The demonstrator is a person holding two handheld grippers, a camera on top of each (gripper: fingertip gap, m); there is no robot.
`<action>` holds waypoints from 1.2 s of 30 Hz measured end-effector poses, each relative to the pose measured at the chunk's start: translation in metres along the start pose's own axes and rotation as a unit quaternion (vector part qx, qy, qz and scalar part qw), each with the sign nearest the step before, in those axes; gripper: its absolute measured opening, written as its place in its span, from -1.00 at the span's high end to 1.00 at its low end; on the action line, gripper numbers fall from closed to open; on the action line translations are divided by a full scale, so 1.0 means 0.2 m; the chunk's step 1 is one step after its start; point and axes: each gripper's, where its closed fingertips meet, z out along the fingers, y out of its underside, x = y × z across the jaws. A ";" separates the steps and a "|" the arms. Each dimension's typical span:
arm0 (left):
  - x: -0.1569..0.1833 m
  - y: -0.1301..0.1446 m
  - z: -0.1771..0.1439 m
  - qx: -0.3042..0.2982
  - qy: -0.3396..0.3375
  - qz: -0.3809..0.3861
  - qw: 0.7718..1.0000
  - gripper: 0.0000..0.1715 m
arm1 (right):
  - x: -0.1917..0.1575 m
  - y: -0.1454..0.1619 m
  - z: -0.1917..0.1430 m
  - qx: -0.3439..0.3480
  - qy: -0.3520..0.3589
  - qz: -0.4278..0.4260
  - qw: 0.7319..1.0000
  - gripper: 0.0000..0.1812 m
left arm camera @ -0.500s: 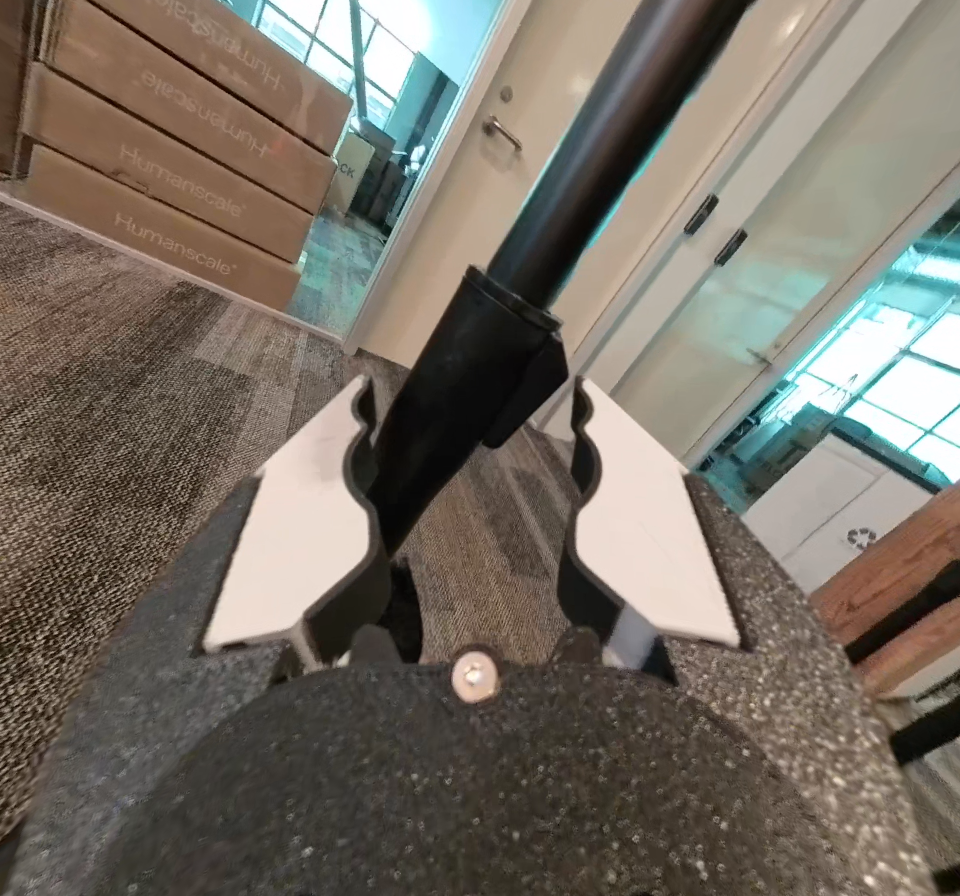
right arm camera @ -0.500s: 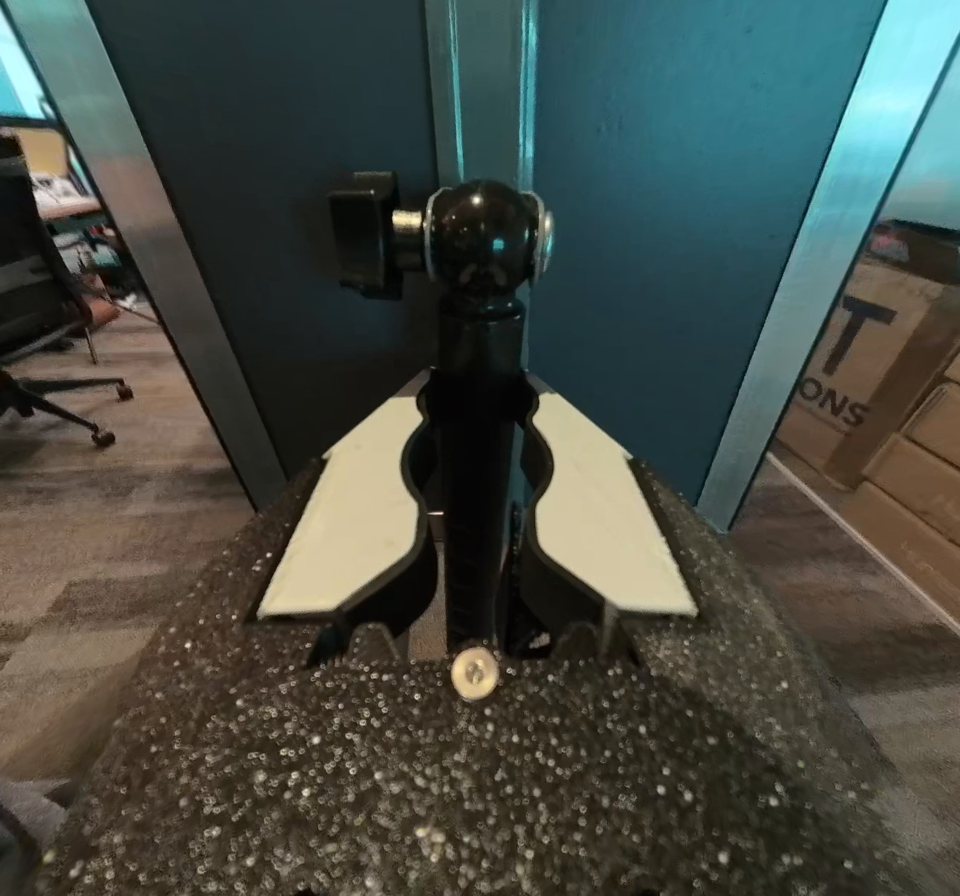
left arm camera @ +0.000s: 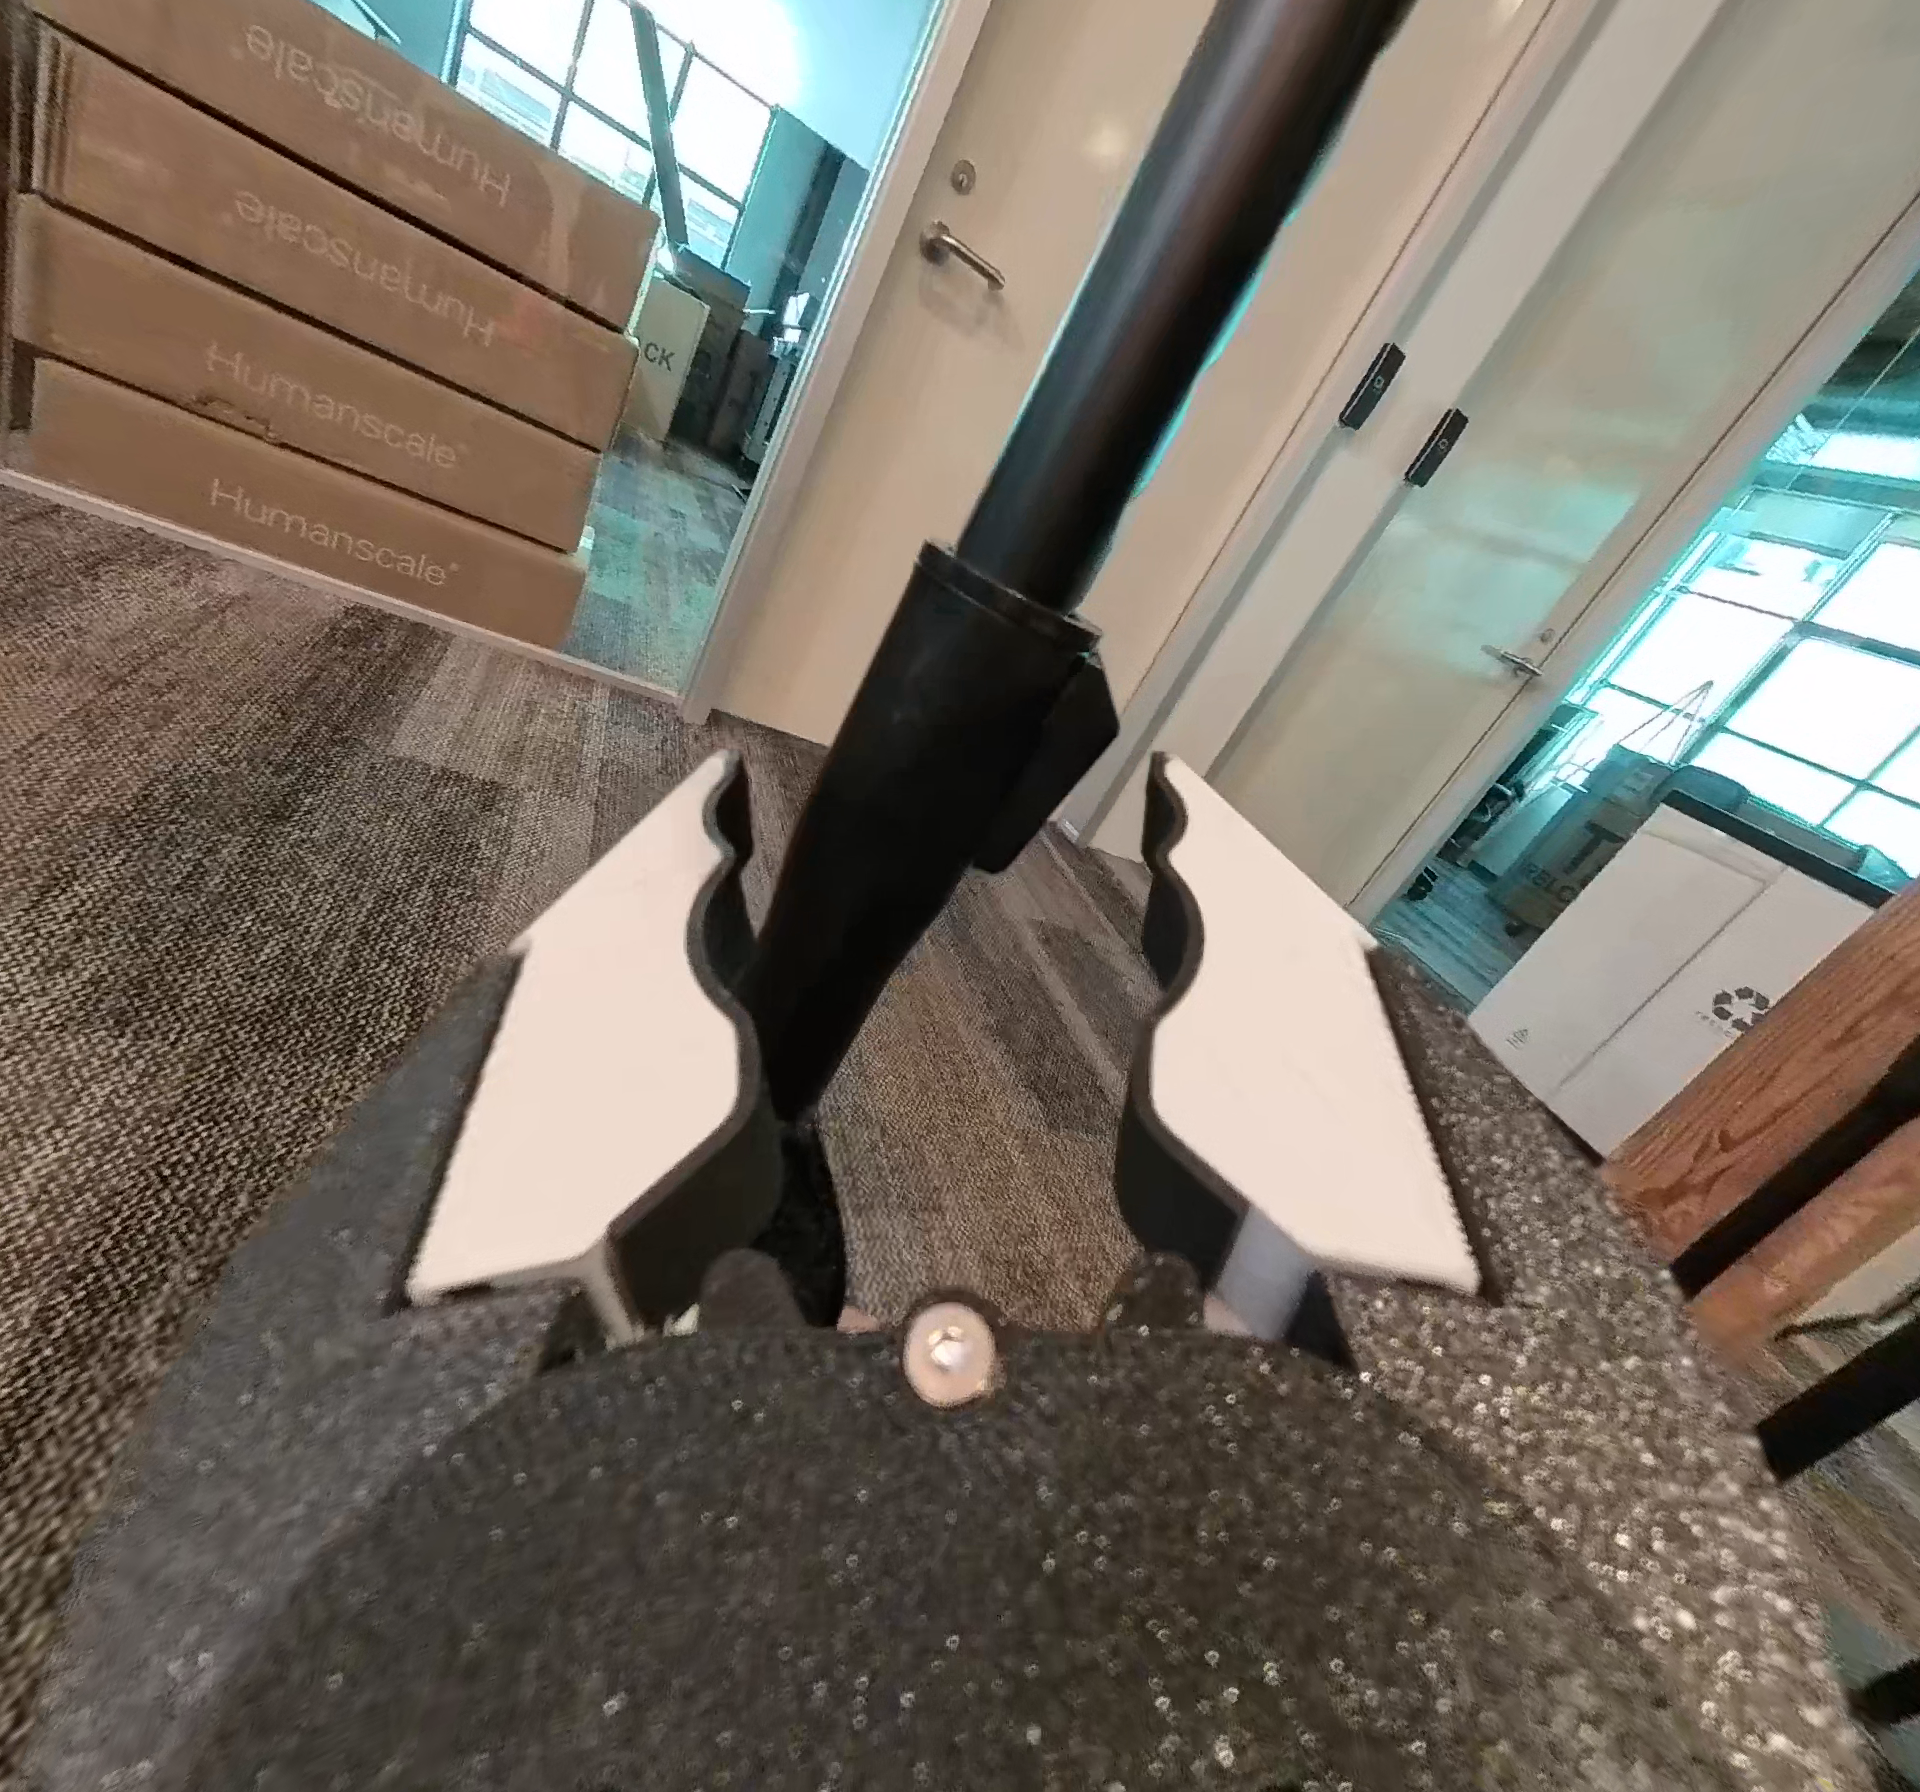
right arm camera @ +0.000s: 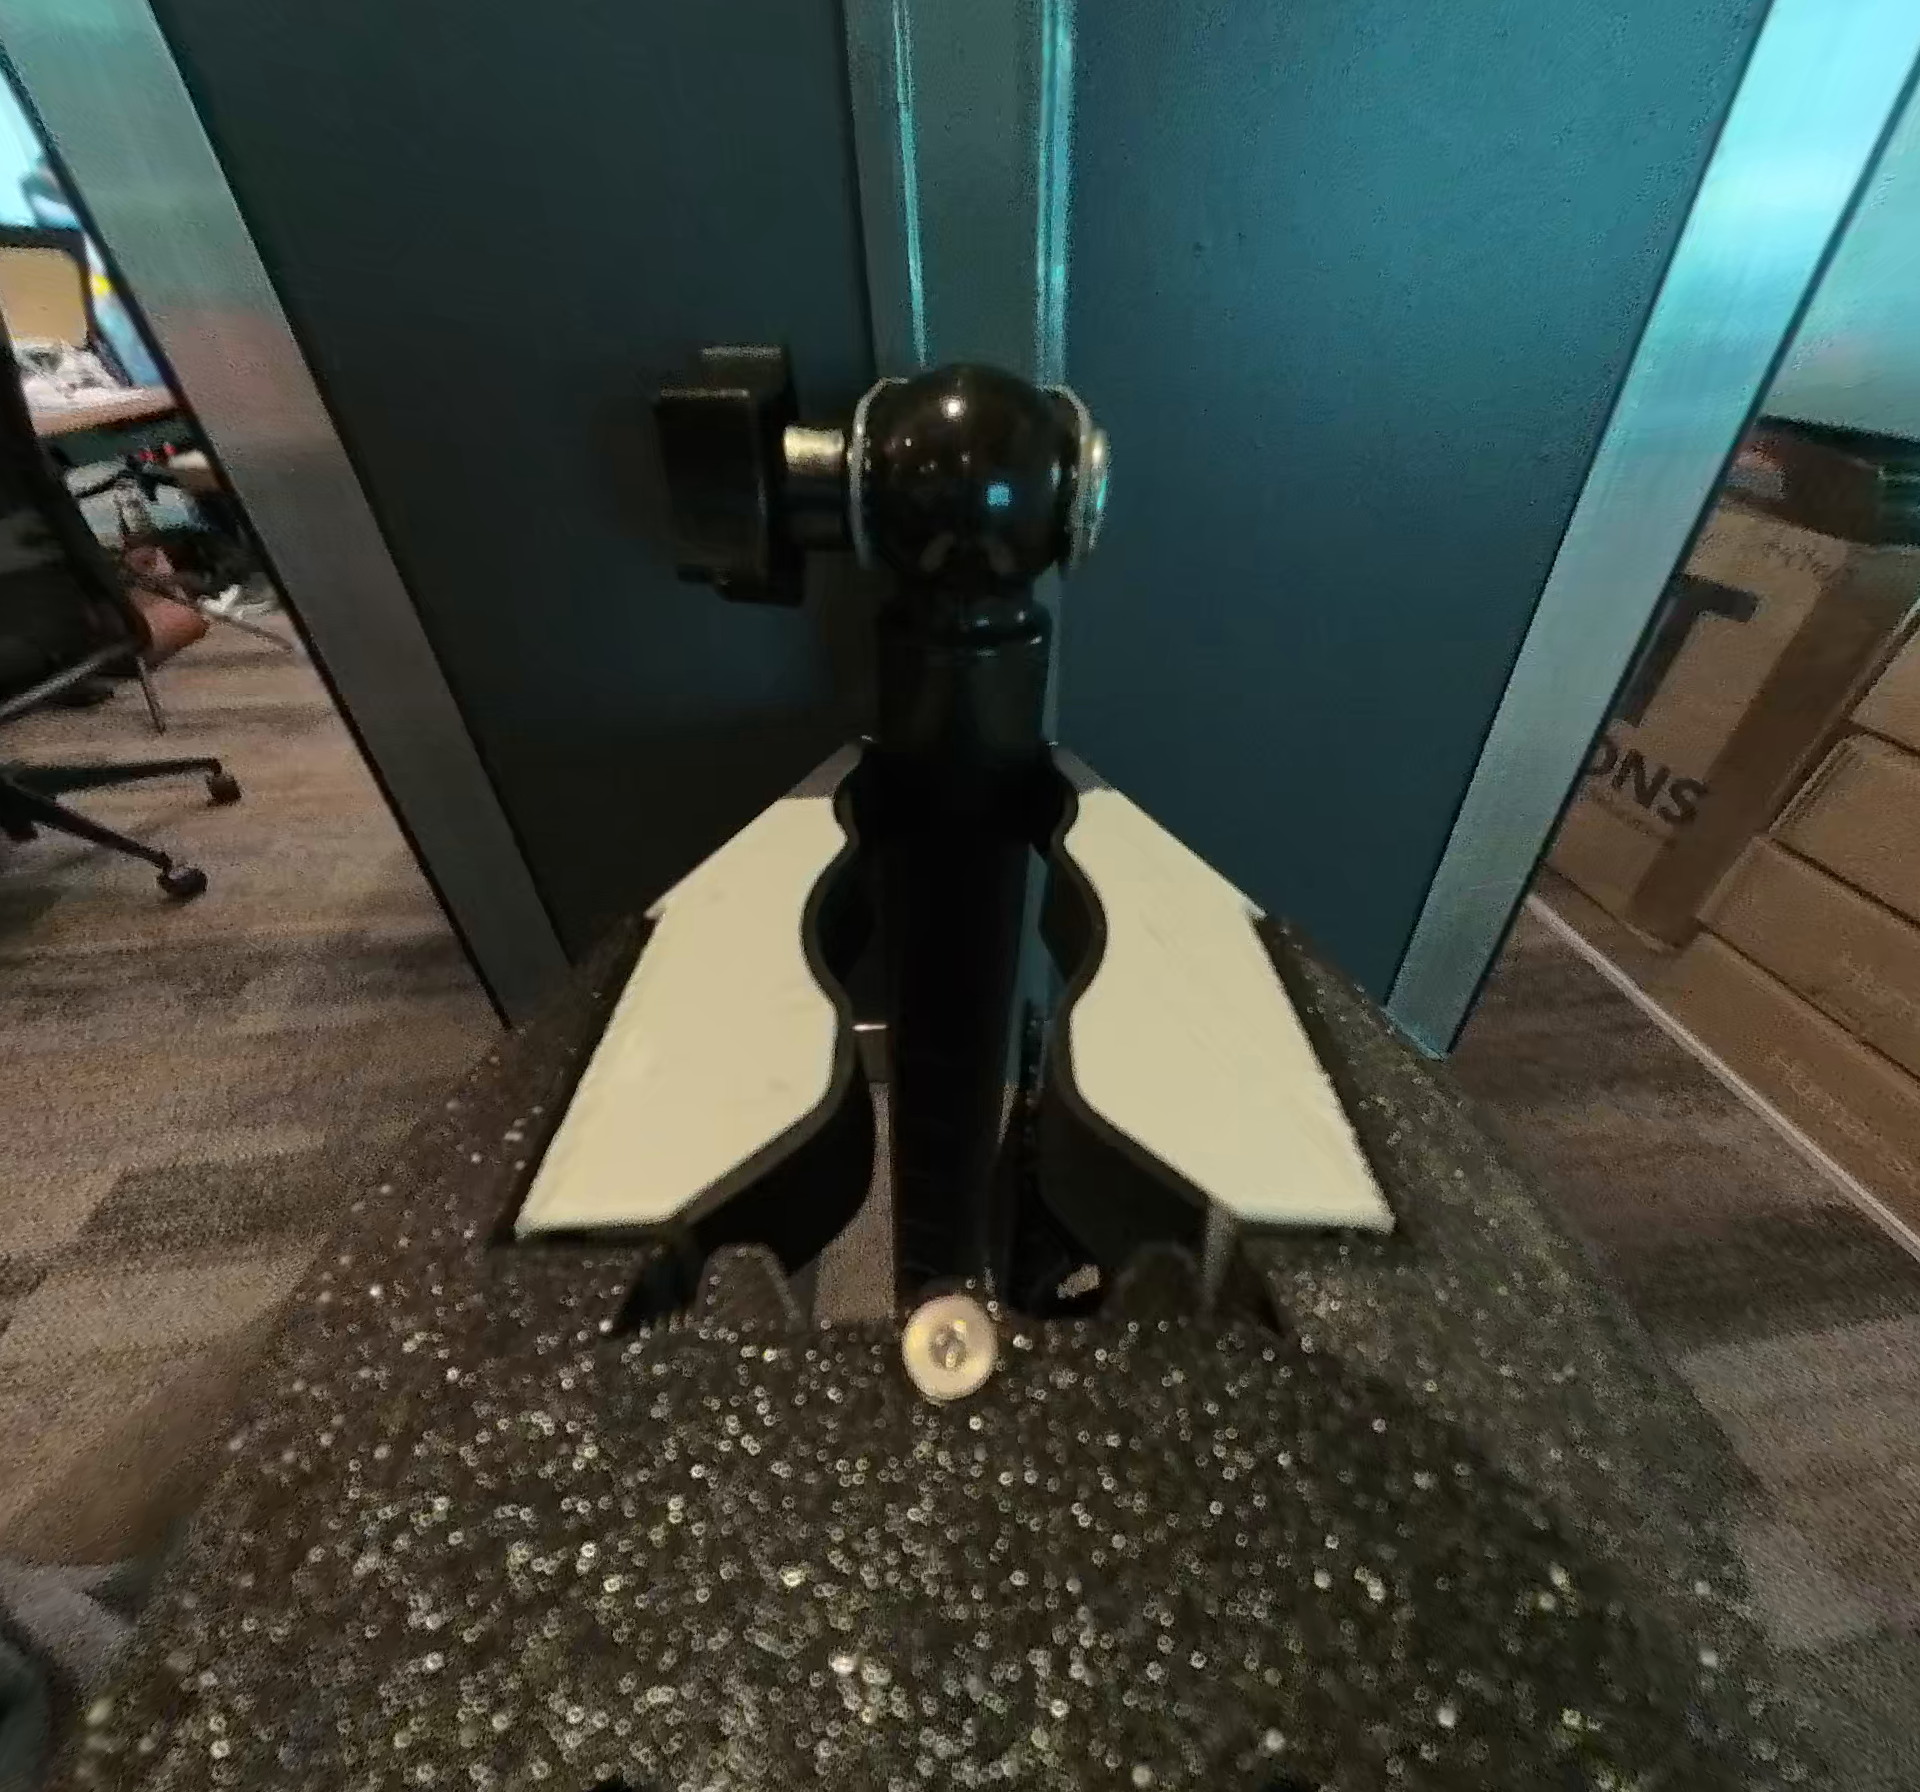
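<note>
In the left wrist view a thick black pole (left arm camera: 1143, 288) with a wider black collar (left arm camera: 935, 703) slants up and to the right from between my fingers. My left gripper (left arm camera: 945, 786) is open around it. The pole leans on the left finger (left arm camera: 603, 1015) and stands apart from the right finger (left arm camera: 1278, 1036). In the right wrist view my right gripper (right arm camera: 956, 766) is shut on a thin black rod (right arm camera: 951, 1015). The rod ends in a glossy ball joint (right arm camera: 961, 485) with a black clamp knob (right arm camera: 727, 475) on its left.
Stacked cardboard boxes (left arm camera: 312, 288) stand at the left on grey carpet (left arm camera: 260, 859). White doors (left arm camera: 1039, 80) are behind the pole, and a white bin (left arm camera: 1662, 963) and a wooden table edge (left arm camera: 1787, 1067) are at the right. A dark blue wall (right arm camera: 1351, 288), an office chair (right arm camera: 62, 703) and more boxes (right arm camera: 1766, 859) surround the right gripper.
</note>
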 end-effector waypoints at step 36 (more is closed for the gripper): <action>0.56 -3.17 -0.71 -0.228 0.195 -0.064 0.952 0.22 | -0.18 -0.55 -0.41 -0.003 0.227 0.186 0.956 0.19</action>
